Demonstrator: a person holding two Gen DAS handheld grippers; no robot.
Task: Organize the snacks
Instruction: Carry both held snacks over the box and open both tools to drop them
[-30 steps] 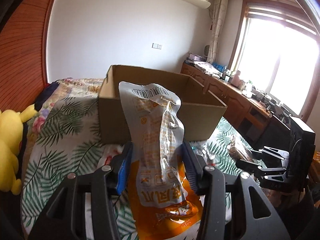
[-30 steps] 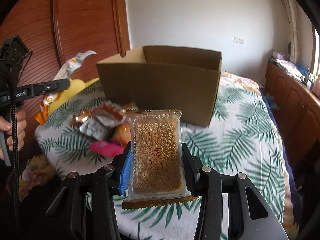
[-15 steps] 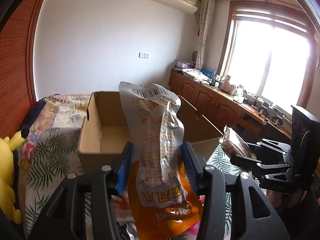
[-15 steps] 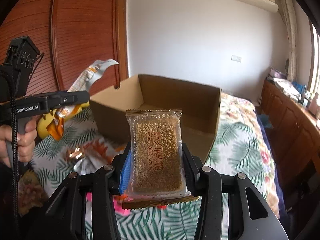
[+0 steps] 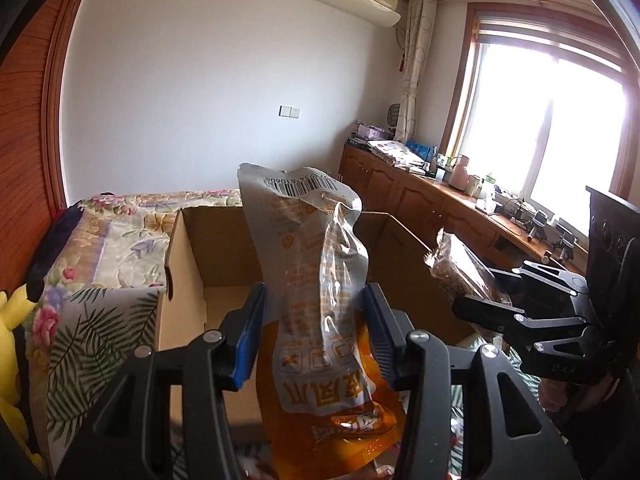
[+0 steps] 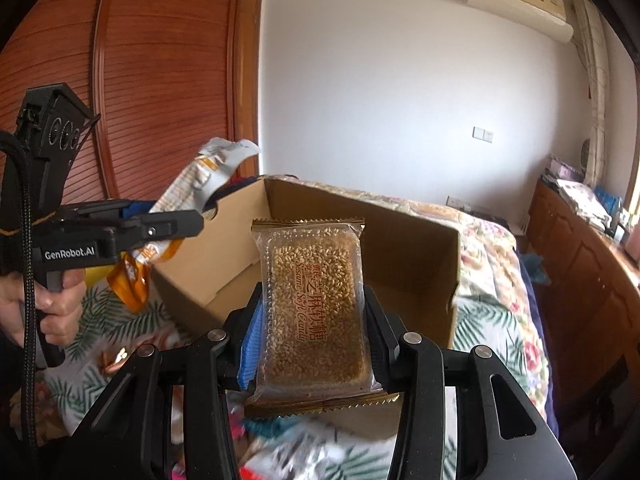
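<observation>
My left gripper (image 5: 316, 312) is shut on a grey and orange snack pouch (image 5: 316, 280), which stands upright over the near edge of an open cardboard box (image 5: 180, 264). In the right wrist view my right gripper (image 6: 312, 316) is shut on a clear sesame candy pack (image 6: 314, 300), held just above the same cardboard box (image 6: 404, 248). The left gripper (image 6: 172, 224) and its snack pouch (image 6: 192, 184) appear at the left of that view. At the right of the left wrist view is the right gripper (image 5: 476, 292) with the sesame candy pack (image 5: 460, 264).
The box rests on a bed with a palm-leaf cover (image 6: 492, 332). Loose snack wrappers (image 6: 296, 452) lie blurred on the cover in front of the box. A yellow plush toy (image 5: 10, 344) sits at the left. Wooden cabinets (image 5: 424, 204) run under the window.
Both grippers have risen and come forward over the box with their packs still held. The box's inside now shows in both views.
</observation>
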